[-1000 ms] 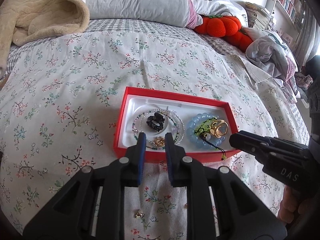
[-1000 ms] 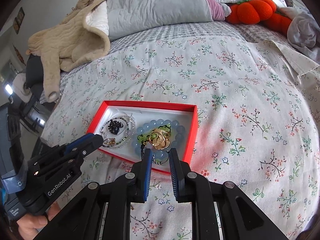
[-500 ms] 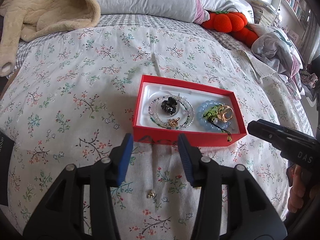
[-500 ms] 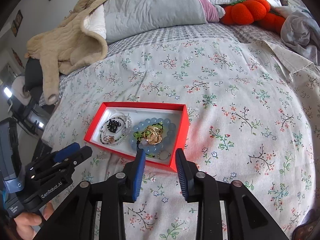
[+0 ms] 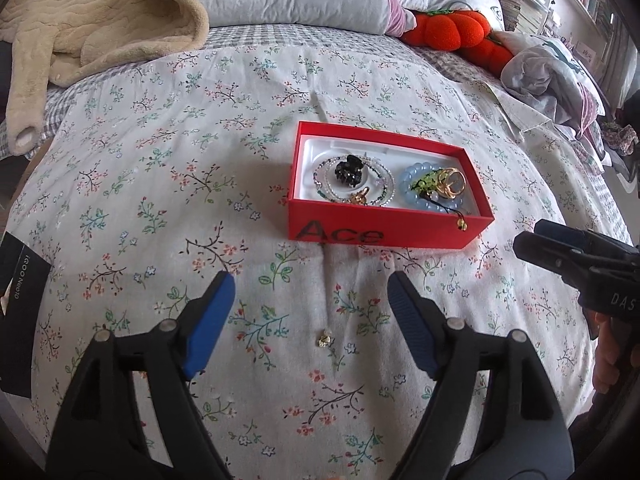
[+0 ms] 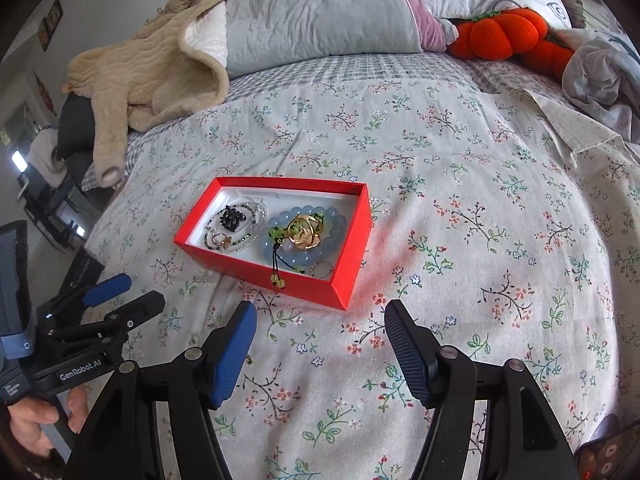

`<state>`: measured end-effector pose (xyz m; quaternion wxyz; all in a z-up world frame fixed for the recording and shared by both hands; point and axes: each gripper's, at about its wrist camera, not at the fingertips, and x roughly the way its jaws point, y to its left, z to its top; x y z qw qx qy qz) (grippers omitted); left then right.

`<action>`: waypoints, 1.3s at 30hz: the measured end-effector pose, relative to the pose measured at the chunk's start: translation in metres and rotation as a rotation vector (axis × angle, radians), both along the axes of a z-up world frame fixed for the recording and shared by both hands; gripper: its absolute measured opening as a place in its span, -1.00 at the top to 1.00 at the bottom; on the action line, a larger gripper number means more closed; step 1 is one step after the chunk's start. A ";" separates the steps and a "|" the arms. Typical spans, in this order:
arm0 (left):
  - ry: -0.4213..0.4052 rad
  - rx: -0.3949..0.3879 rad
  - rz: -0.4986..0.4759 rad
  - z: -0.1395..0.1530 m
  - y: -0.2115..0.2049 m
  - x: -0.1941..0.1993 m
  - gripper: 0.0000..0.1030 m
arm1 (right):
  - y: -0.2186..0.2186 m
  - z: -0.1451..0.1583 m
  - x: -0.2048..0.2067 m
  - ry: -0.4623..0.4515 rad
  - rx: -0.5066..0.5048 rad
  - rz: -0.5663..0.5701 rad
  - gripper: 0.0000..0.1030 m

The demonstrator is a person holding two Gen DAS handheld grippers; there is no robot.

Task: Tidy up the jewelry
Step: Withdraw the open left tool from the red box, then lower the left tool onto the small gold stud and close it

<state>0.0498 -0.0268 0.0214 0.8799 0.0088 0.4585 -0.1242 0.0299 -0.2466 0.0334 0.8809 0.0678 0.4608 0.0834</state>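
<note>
A red box (image 5: 340, 234) (image 6: 280, 276) with a white lining lies on the flowered bedspread. Inside are a black hair claw (image 5: 349, 170) on beaded bracelets, a blue bead bracelet (image 5: 408, 180) (image 6: 304, 258) and gold rings (image 5: 450, 184) (image 6: 304, 230). A small gold piece (image 5: 325, 338) lies loose on the cover between my left gripper's fingers. My left gripper (image 5: 310, 290) hovers just short of the box, jaws opening, nothing held. My right gripper (image 6: 318, 318) hangs before the box's near corner, jaws opening and empty. Each gripper shows in the other's view: the right gripper (image 5: 536, 246), the left gripper (image 6: 136, 294).
A beige fleece garment (image 5: 80, 28) (image 6: 160, 68) lies at the back left, a grey pillow (image 6: 320, 12) behind it. Orange plush pumpkins (image 5: 452, 28) and crumpled clothes (image 5: 556, 68) lie at the back right. A black card (image 5: 20, 280) rests at the left edge.
Both grippers have gone from nearly shut to wide open and drawn back from the box toward the near side. The loose gold piece now shows between the left fingers.
</note>
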 end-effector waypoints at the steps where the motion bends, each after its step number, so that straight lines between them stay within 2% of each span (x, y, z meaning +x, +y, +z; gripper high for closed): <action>1: 0.002 0.005 -0.003 -0.001 0.000 -0.002 -0.57 | 0.001 -0.002 -0.002 0.003 -0.004 0.004 -0.40; 14: 0.051 0.070 -0.039 -0.033 0.013 -0.018 -0.58 | 0.005 -0.039 -0.024 0.072 -0.074 0.048 -0.46; 21: 0.036 0.085 -0.084 -0.044 0.014 -0.027 -0.59 | 0.008 -0.055 -0.028 0.096 -0.104 0.069 -0.46; 28: 0.008 0.077 -0.192 -0.060 0.003 -0.035 -0.57 | 0.012 -0.068 -0.027 0.123 -0.122 0.081 -0.46; 31: 0.026 0.057 -0.222 -0.065 -0.001 -0.034 -0.28 | 0.013 -0.069 -0.026 0.123 -0.125 0.087 -0.46; 33: 0.027 0.066 -0.225 -0.066 -0.003 -0.033 -0.18 | 0.014 -0.069 -0.026 0.122 -0.121 0.090 -0.46; 37: 0.050 0.031 -0.234 -0.066 -0.005 -0.028 0.25 | 0.015 -0.071 -0.024 0.127 -0.126 0.095 -0.47; 39: 0.062 0.016 -0.240 -0.067 -0.007 -0.026 0.34 | 0.016 -0.072 -0.023 0.130 -0.130 0.097 -0.47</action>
